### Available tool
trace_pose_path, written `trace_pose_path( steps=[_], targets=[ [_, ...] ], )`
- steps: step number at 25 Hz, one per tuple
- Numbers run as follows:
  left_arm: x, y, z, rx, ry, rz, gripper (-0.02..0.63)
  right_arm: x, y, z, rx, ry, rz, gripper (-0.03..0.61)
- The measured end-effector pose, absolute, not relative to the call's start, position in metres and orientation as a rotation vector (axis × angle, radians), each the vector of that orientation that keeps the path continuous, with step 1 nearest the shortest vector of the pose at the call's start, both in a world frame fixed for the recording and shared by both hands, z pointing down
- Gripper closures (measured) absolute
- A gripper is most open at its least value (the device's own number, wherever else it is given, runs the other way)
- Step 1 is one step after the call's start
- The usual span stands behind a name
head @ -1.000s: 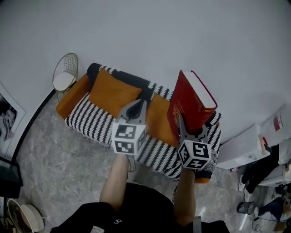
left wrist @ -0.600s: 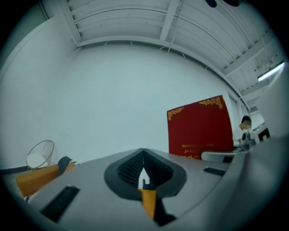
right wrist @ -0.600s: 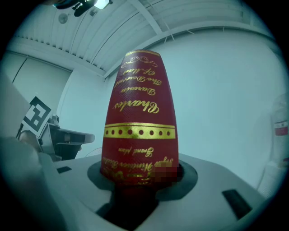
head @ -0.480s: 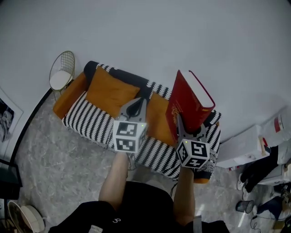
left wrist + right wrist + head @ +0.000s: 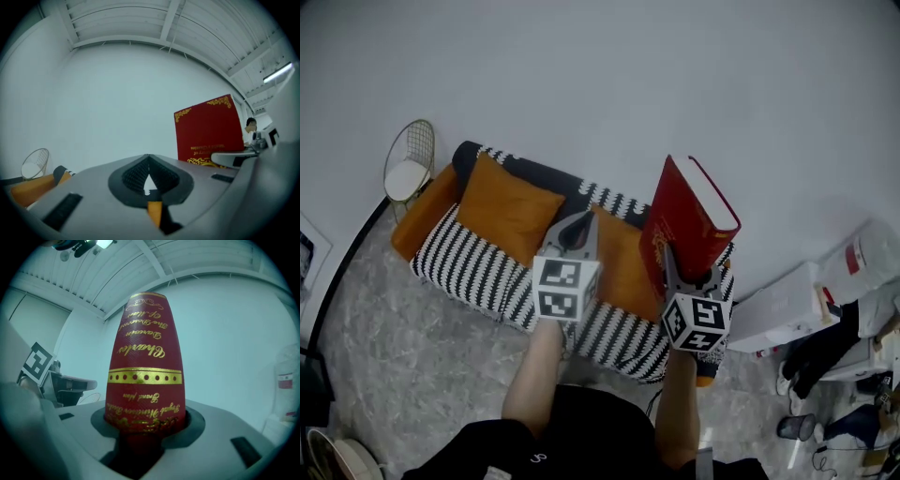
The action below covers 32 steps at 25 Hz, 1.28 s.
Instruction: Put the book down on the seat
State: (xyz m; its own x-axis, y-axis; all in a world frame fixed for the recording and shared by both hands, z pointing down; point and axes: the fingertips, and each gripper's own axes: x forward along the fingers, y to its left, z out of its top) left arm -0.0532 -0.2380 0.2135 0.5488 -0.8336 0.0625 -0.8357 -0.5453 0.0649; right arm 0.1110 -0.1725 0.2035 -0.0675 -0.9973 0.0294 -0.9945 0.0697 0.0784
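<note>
A thick red book [image 5: 686, 217] with gold lettering stands upright, spine toward me, and my right gripper [image 5: 677, 266] is shut on its lower end. In the right gripper view the book [image 5: 145, 357] rises out of the jaws and fills the middle. It hangs above the right end of the black-and-white striped sofa seat [image 5: 473, 267]. My left gripper [image 5: 577, 223] is beside it to the left, shut and holding nothing, over the sofa's middle. In the left gripper view its tips [image 5: 149, 158] meet, and the book [image 5: 208, 126] shows at the right.
Two orange cushions [image 5: 508, 200] [image 5: 623, 255] lean on the sofa back. A gold wire basket stand [image 5: 406, 169] is at the sofa's left end. White boxes [image 5: 778, 309] and dark clothing [image 5: 825, 352] crowd the floor to the right. A white wall runs behind.
Both grippers and the book have drifted to the right along the sofa, which now lies further left in the head view. The grip on the book is unchanged.
</note>
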Motion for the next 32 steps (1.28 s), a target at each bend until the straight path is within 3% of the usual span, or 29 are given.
trace_pose_path(
  steps=[9,32],
  targets=[
    [-0.031,-0.254,0.229,2.634,-1.426,0.096,0.603,0.133,-0.188,0.204,2.057,-2.274,-0.012,0.365],
    [-0.013,-0.234,0.369,2.435,-1.281,0.406,0.603,0.129,-0.178,0.368,1.918,-2.202,0.549,0.365]
  ],
)
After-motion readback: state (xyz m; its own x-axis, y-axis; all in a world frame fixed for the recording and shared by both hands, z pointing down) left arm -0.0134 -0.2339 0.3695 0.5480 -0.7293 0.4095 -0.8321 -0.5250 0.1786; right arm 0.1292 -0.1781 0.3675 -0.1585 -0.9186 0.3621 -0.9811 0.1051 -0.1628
